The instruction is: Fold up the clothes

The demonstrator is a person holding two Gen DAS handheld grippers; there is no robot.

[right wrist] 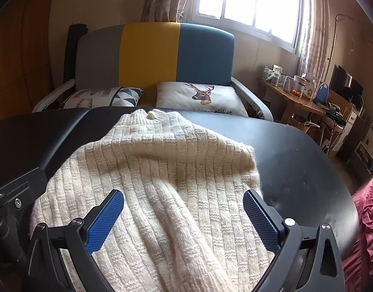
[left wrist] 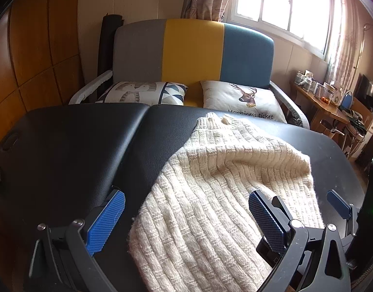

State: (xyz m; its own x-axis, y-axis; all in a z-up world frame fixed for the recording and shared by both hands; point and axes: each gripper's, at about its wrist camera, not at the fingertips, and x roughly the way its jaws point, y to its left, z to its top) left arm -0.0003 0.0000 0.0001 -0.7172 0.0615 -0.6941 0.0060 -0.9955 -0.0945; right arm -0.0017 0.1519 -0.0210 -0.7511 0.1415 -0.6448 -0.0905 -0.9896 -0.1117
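Lying on the black table (left wrist: 64, 133), the cream sweater (right wrist: 167, 170) sits below both wide-open grippers, unheld.

The sweater's (right wrist: 162, 194) lower part runs off the bottom edge; the deer pillow's (right wrist: 198, 97) lettering is half hidden behind the tabletop (right wrist: 296, 170).

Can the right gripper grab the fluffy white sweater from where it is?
Probably yes. The right gripper hangs just above the sweater on the black table, jaws wide open, with nothing between it and the knit.
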